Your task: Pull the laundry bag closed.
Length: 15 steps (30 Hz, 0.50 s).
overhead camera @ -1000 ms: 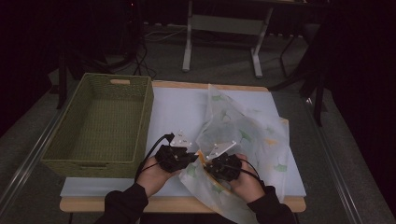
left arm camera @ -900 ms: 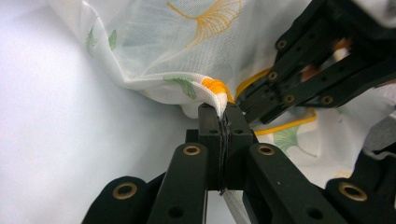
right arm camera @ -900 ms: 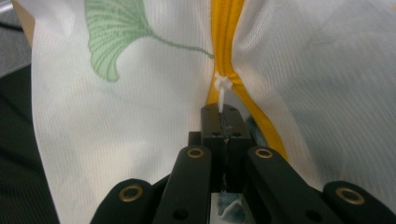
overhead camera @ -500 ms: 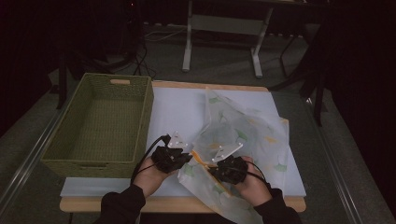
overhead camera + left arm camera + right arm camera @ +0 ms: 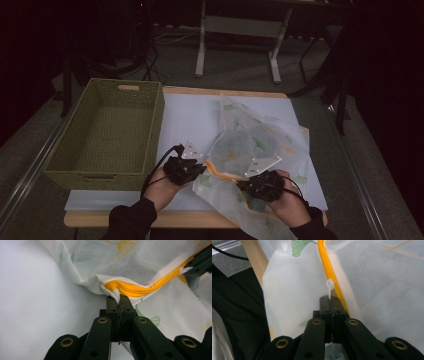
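Since a second ago the right gripper [image 5: 248, 183], clamped on the white zipper pull [image 5: 329, 286], has drawn away from the left gripper [image 5: 200, 168] along the orange zipper [image 5: 140, 290], while the left has stayed put, pinching the fabric corner at the zipper's end. Well to the right of the green wicker basket [image 5: 150, 125], the mesh laundry bag [image 5: 260, 140] lies crumpled on the table [image 5: 185, 115]. It looks light, soft and limp, likely to bunch, so holds belong on the pull tab and the seamed zipper end.
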### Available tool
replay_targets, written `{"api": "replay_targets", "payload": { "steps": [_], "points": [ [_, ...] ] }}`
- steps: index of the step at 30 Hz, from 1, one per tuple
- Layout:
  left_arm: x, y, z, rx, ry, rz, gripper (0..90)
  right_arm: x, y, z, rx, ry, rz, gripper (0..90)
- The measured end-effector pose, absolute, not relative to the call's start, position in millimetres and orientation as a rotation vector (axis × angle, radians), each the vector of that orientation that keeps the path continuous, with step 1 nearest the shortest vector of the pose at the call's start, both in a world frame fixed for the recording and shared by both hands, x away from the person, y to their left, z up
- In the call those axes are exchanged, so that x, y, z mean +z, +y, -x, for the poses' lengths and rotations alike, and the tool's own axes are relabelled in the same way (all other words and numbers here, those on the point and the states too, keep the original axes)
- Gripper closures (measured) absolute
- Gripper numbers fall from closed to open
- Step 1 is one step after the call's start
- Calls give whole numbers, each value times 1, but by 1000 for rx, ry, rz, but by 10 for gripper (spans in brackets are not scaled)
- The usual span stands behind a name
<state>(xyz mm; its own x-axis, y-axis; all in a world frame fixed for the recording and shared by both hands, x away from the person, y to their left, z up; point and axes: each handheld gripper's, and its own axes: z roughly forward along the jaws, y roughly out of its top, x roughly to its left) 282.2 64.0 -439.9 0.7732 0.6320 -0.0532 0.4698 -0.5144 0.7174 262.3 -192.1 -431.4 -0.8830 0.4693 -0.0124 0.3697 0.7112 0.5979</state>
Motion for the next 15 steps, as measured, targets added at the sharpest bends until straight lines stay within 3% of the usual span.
{"api": "replay_targets", "payload": {
  "steps": [15],
  "points": [
    [-439,63,-283,271,813,-2212,889,-425,-240,-239,922,2721,-740,900]
  ]
}}
